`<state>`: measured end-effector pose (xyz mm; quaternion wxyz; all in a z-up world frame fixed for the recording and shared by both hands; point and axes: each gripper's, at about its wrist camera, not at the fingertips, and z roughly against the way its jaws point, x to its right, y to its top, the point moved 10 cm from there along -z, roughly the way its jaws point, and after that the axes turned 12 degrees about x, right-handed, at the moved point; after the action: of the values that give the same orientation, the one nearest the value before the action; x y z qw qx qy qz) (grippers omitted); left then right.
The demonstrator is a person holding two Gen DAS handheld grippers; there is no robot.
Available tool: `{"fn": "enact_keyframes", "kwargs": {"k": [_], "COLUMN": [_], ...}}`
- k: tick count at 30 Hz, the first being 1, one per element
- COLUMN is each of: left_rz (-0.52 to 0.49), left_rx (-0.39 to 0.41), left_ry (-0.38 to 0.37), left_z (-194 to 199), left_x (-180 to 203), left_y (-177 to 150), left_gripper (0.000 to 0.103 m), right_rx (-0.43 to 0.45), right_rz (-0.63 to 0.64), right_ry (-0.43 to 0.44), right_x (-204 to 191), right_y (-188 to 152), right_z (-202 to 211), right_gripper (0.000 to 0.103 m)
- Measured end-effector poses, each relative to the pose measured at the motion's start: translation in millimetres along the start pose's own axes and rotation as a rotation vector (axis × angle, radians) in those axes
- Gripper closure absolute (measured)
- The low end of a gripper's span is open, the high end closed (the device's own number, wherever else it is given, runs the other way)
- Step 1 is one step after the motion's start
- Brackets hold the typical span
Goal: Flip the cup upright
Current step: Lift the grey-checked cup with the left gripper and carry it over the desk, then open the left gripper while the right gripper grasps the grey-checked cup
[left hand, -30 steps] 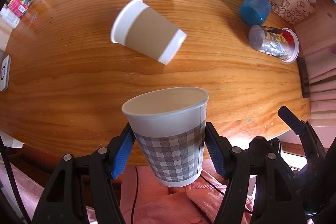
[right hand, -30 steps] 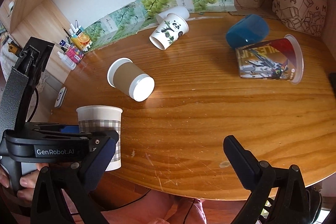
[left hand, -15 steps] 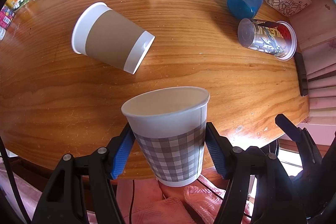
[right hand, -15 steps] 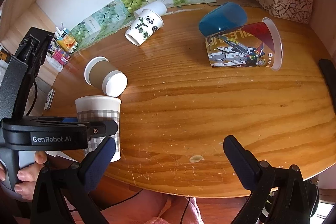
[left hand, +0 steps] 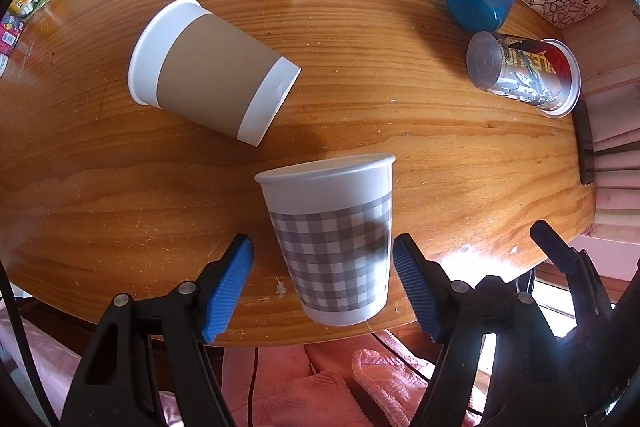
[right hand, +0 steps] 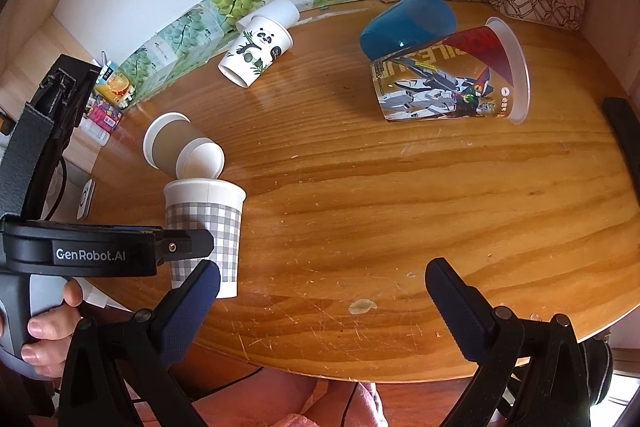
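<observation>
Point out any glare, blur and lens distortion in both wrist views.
Left wrist view: glare whitens the table edge near the right blue pad; the checkered cup carries a blurred dark smudge on its right side; fisheye bows the table edge. Right wrist view: sharper, with a soft sheen on the wood; the same fisheye curve bends the back wall, with dark vignette corners.

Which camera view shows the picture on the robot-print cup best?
The right wrist view: the robot-print cup lies side-on, its picture fully visible. In the left wrist view it appears small near the edge, base toward the camera, print foreshortened.
</observation>
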<state>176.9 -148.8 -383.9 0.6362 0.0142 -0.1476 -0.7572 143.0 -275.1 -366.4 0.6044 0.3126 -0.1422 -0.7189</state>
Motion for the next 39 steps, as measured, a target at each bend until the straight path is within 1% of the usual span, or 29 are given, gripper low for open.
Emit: {"fn": "enact_keyframes", "kwargs": {"k": [7, 11, 19, 24, 28, 31, 34, 39], "left_rz": [0.014, 0.027, 0.093, 0.128, 0.150, 0.140, 0.106, 0.034], "left_rx": [0.024, 0.070, 0.168, 0.205, 0.241, 0.279, 0.323, 0.371], "left_ry": [-0.004, -0.009, -0.014, -0.028, -0.029, -0.034, -0.031, -0.022], "left_z": [10.9, 22.2, 50.9, 59.6, 68.6, 77.5, 85.7, 94.4], "left_x": [-2.3, -7.2, -39.8, -66.1, -88.1, -100.5, -108.1, -115.2], "left_y": [2.2, 5.2, 13.7, 23.3, 29.2, 34.2, 39.1, 47.5], "left_gripper": [0.026, 0.026, 0.025, 0.025, 0.026, 0.025, 0.025, 0.026], "right_rx": [0.003, 0.006, 0.035, 0.070, 0.090, 0.091, 0.087, 0.089], "right_rz": [0.007, 0.024, 0.063, 0.078, 0.078, 0.064, 0.029, -0.056], "right_ry": [0.008, 0.013, 0.031, 0.038, 0.025, 0.016, 0.002, -0.054], "right_x": [-3.8, -9.3, -34.7, -56.8, -71.4, -78.6, -81.3, -72.0], "right_y": [2.0, 5.0, 16.0, 21.4, 21.2, 19.6, 18.4, 18.5], "right_z": [-1.9, -3.4, -6.4, -10.0, -16.0, -21.8, -28.1, -38.2], "right_gripper": [0.000, 0.000, 0.000, 0.000, 0.000, 0.000, 0.000, 0.000]}}
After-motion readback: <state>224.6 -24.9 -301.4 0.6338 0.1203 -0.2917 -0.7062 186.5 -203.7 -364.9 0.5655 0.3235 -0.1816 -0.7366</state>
